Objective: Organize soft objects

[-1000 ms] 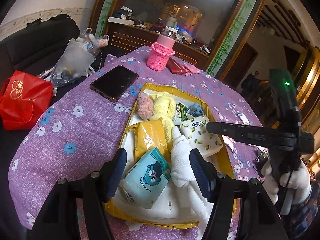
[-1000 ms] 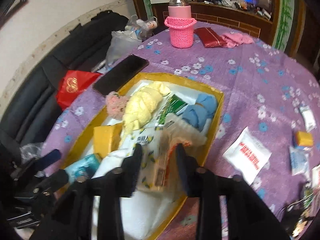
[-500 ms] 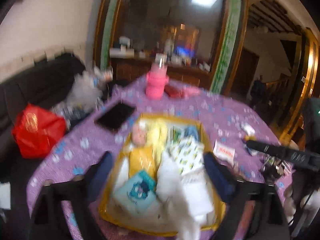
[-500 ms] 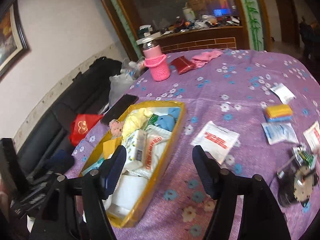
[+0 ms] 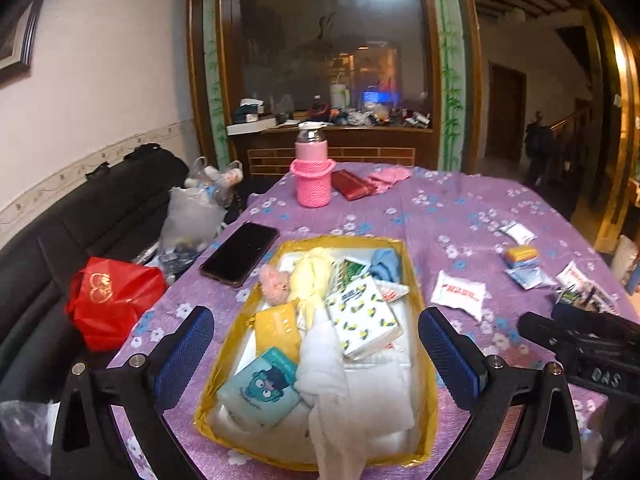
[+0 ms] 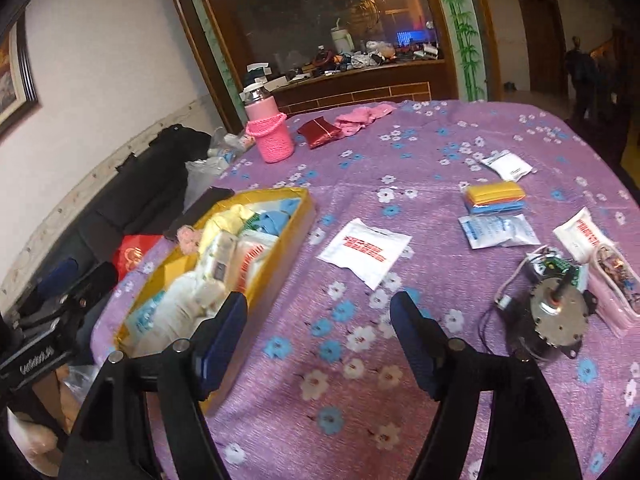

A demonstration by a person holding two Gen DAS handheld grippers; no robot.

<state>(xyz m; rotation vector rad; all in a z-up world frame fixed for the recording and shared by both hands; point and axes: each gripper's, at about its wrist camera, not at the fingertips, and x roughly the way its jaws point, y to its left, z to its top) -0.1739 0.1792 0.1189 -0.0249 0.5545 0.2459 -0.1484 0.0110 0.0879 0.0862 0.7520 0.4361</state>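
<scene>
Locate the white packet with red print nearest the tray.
The white packet with red print lies flat on the purple floral tablecloth, just right of the yellow tray.

Legible text is scarce. The letters "DAS" are printed in pale characters on the black body of the right gripper [image 5: 592, 356]. Red lettering marks the white packet [image 6: 365, 251] on the counter [image 6: 400, 152], but it cannot be read.

Home, black sofa [image 5: 100, 216], floral tablecloth [image 5: 460, 216]

Bare cloth lies between the yellow tray [image 6: 296, 236] and white packet [image 6: 366, 250], motor [image 6: 554, 320] rightward.
</scene>
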